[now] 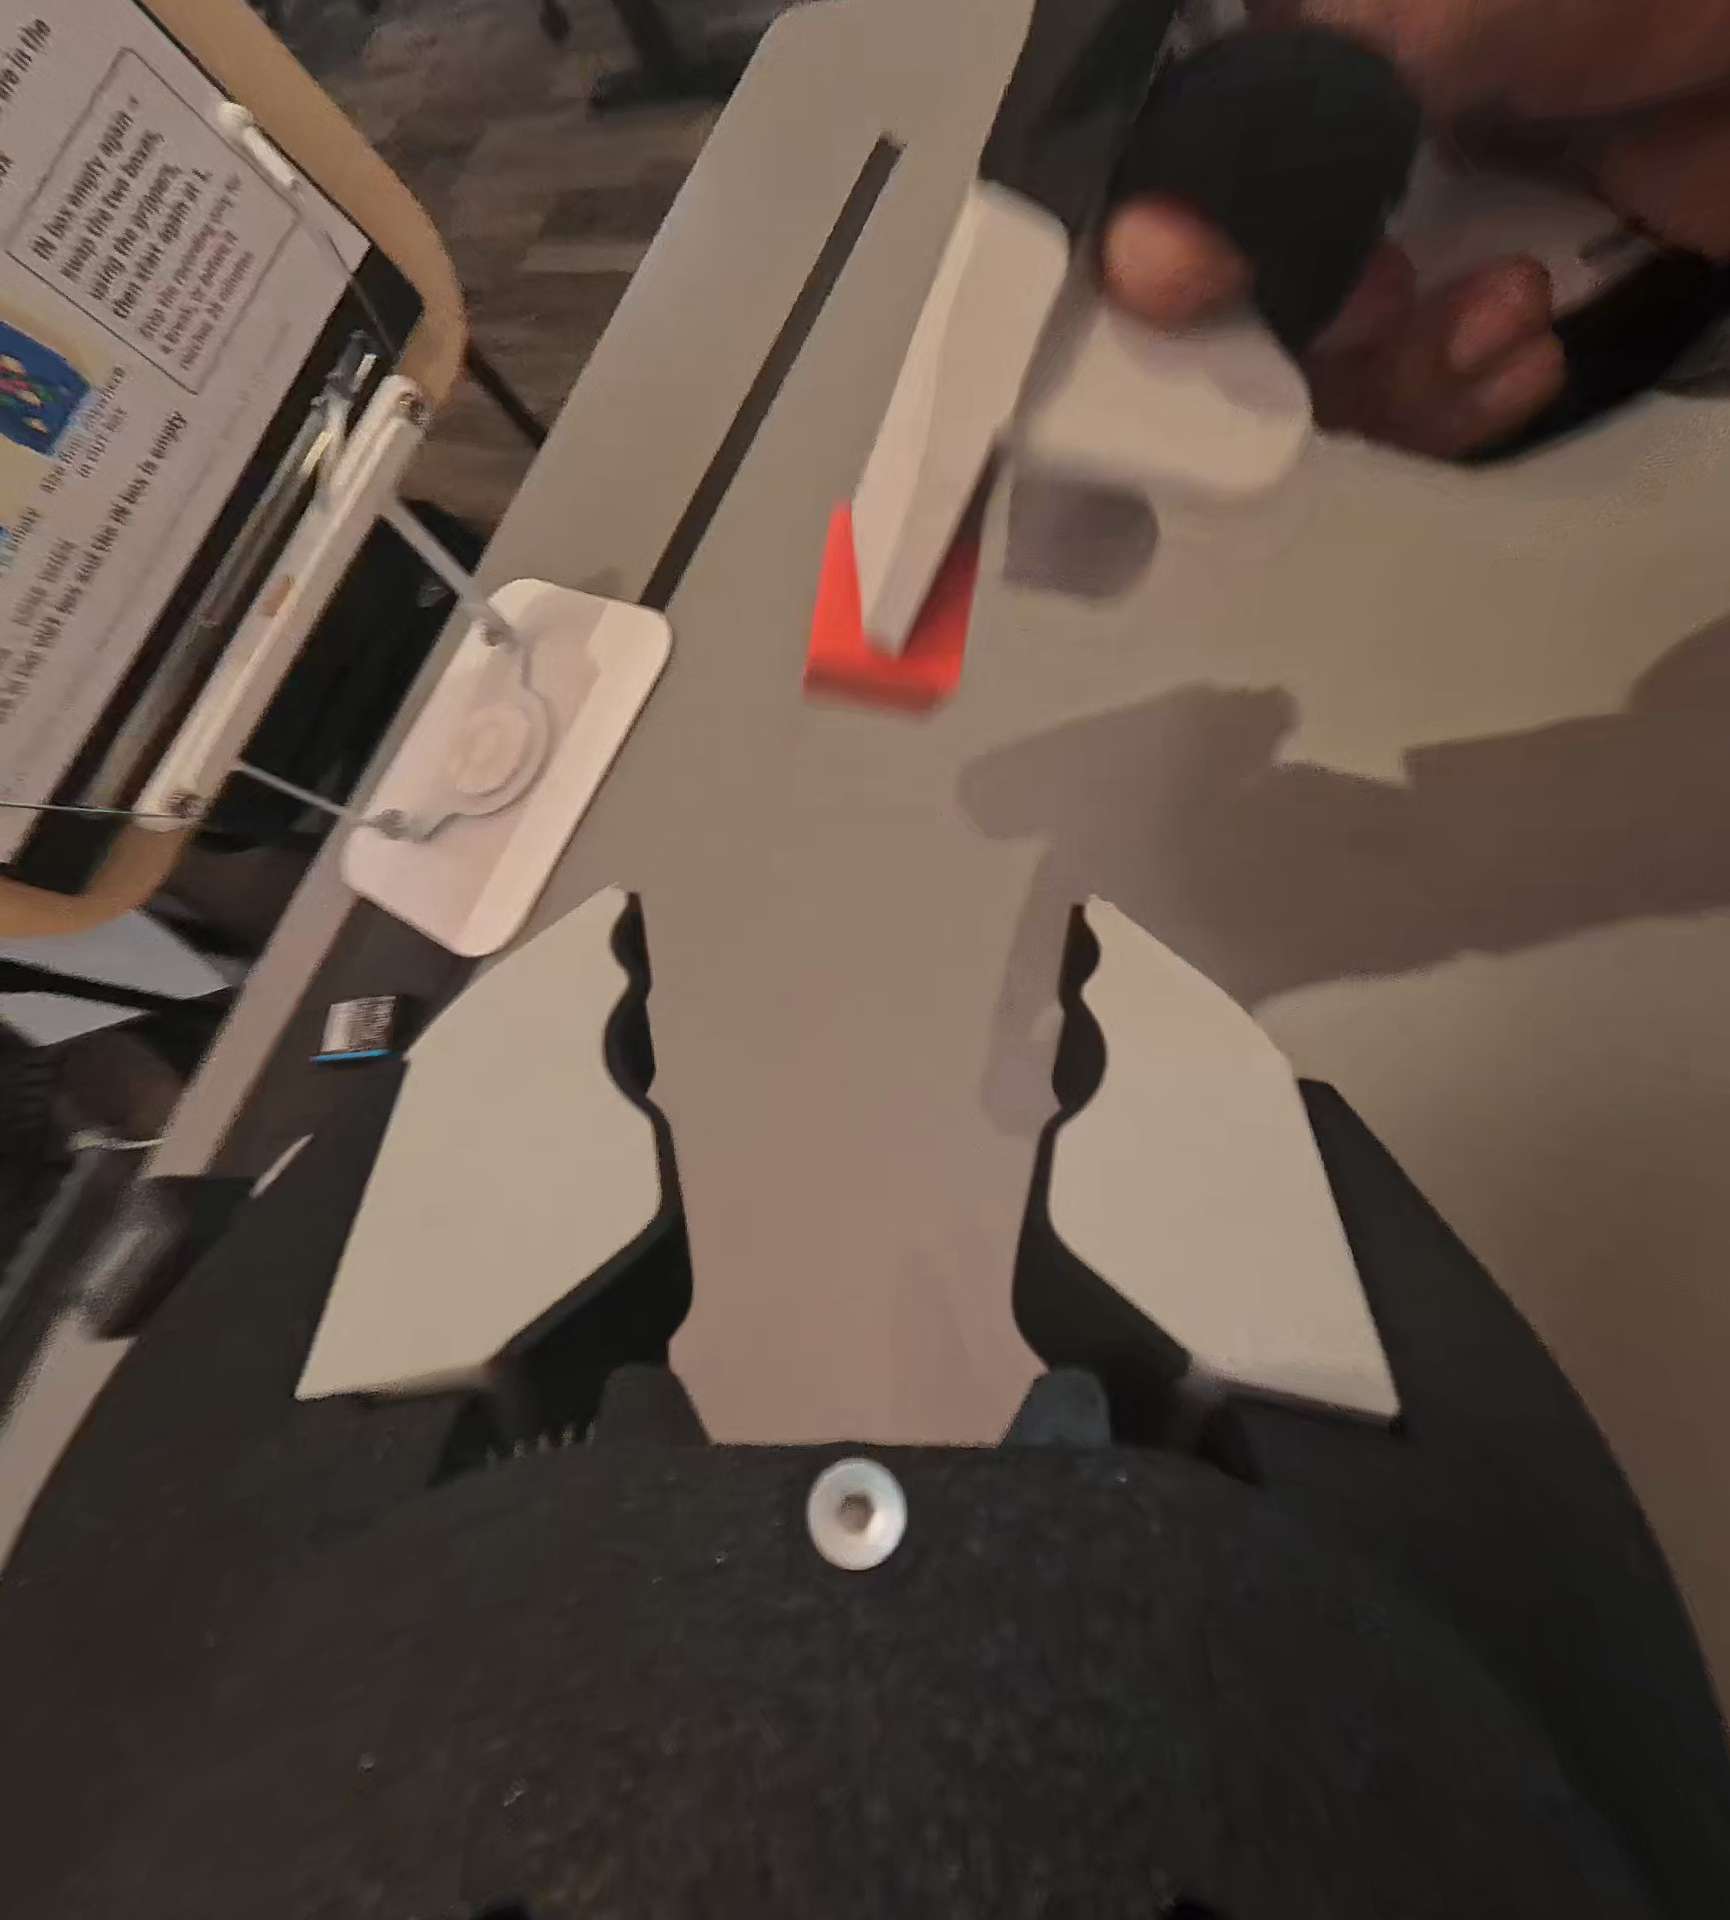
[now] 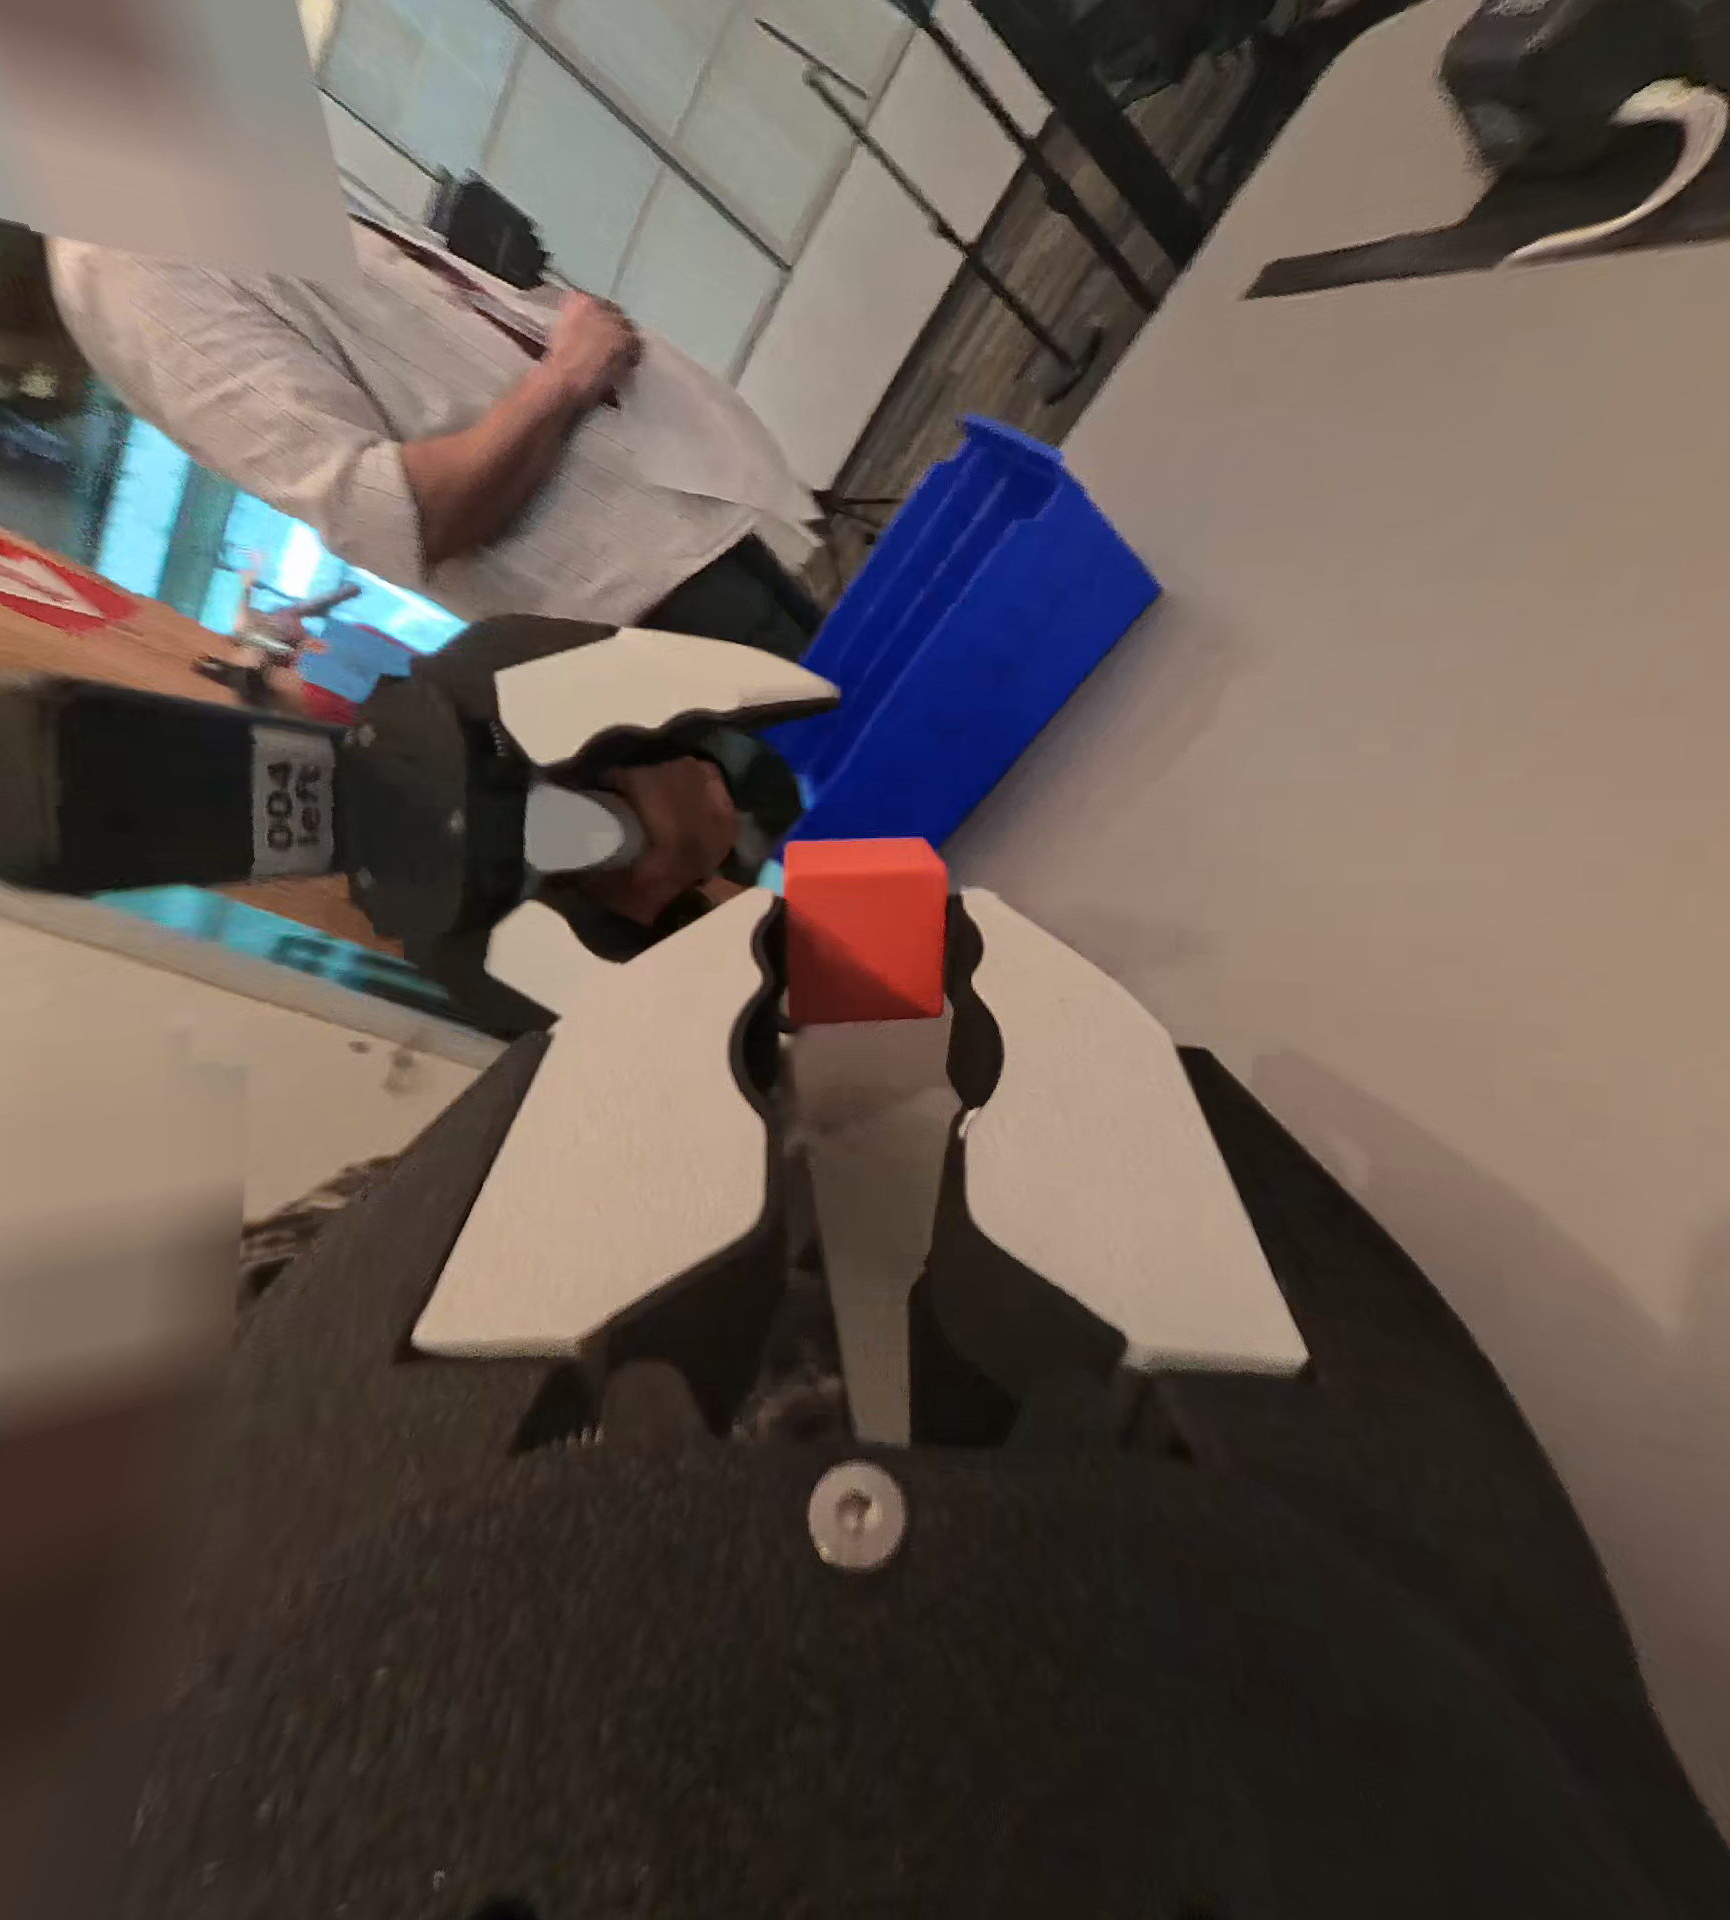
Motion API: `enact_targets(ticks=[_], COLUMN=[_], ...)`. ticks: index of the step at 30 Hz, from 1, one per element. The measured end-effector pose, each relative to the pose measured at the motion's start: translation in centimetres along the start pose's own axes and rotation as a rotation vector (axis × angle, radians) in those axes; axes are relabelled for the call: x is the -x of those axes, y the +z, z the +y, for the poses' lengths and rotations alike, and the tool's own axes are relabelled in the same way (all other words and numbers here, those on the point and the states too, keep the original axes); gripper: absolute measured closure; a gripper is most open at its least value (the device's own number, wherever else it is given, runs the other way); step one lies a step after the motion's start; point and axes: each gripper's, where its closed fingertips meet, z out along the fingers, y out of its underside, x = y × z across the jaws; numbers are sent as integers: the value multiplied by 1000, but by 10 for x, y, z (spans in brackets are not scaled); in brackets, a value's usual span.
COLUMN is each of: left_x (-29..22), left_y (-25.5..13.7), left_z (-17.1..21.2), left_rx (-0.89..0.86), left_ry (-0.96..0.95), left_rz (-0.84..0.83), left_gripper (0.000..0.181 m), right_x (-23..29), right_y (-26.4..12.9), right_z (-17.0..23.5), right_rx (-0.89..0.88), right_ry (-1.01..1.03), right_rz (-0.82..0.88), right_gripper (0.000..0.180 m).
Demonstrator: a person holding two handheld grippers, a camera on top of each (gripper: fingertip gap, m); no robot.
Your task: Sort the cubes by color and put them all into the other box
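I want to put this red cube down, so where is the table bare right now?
Bare table lies right of the open left gripper, under the shadows, and between its fingers. It is crowded around the red cube in the right gripper, with the blue box behind.

both wrist views face each other, sharing the red cube [image 1: 882, 623].

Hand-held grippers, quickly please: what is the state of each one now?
Left hand-held gripper: open, holding nothing.
Right hand-held gripper: closed on the red cube.
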Motion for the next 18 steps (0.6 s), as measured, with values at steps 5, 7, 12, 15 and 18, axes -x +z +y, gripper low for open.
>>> enact_targets(ticks=[5,7,12,15,18], left_x=[-27,-37,-65,-78,-78], left_y=[-25,-33,-38,-35,-30], left_z=[10,17,36,43,50], left_rx=[-145,-185,-223,-214,-187], left_ry=[-154,-186,-239,-270,-272], left_rz=[188,235,357,420,418], left_gripper=[95,96,105,105,106], right_x=[-29,-41,-80,-109,-132], right_y=[-138,-207,-365,-420,-447], right_z=[-9,-3,49,106,149], right_rx=[26,53,206,340,406], right_ry=[-137,-138,-59,103,204], right_rz=[417,601,1056,1189,1258], right_gripper=[151,151,151,151,151])
